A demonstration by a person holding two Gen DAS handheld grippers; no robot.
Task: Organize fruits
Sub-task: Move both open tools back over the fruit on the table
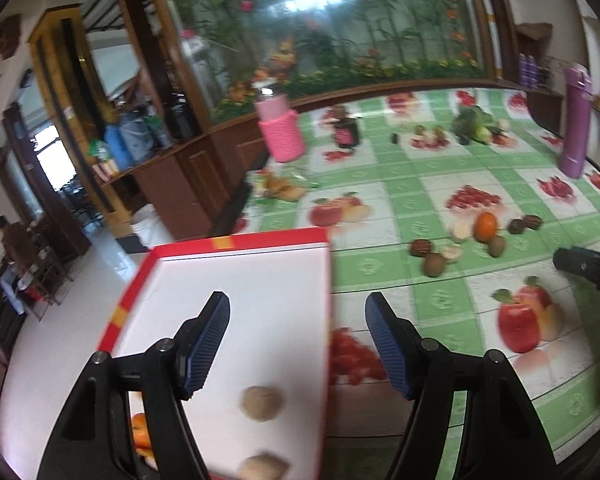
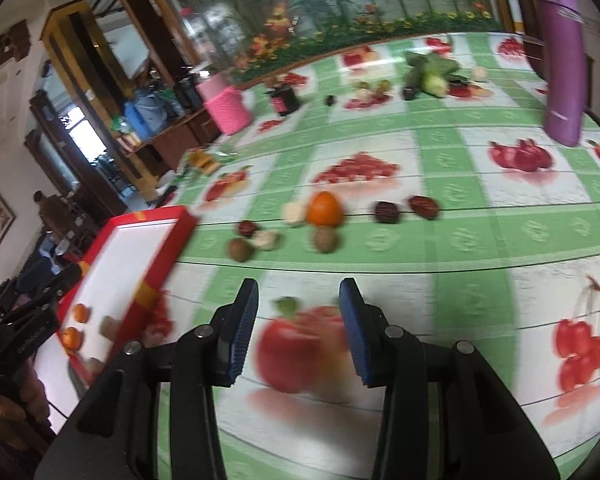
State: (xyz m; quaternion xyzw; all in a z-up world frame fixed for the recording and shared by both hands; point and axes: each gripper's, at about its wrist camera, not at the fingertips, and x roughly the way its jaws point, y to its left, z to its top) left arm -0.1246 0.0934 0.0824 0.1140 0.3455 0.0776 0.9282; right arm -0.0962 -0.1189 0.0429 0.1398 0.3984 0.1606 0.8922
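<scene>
A red-rimmed white tray lies at the table's left edge. It holds two beige round fruits and orange ones. My left gripper hangs open and empty above the tray's right rim. Loose fruit lies past the tray on the tablecloth: an orange, two kiwis, dark reddish-brown fruits and pale pieces. My right gripper is open with nothing between its fingers, above a printed apple and short of that cluster. Both views are blurred.
A pink cup, a dark jar, green vegetables and a tall purple bottle stand further back. A snack packet lies near the table's left edge. A person sits far off in the room on the left.
</scene>
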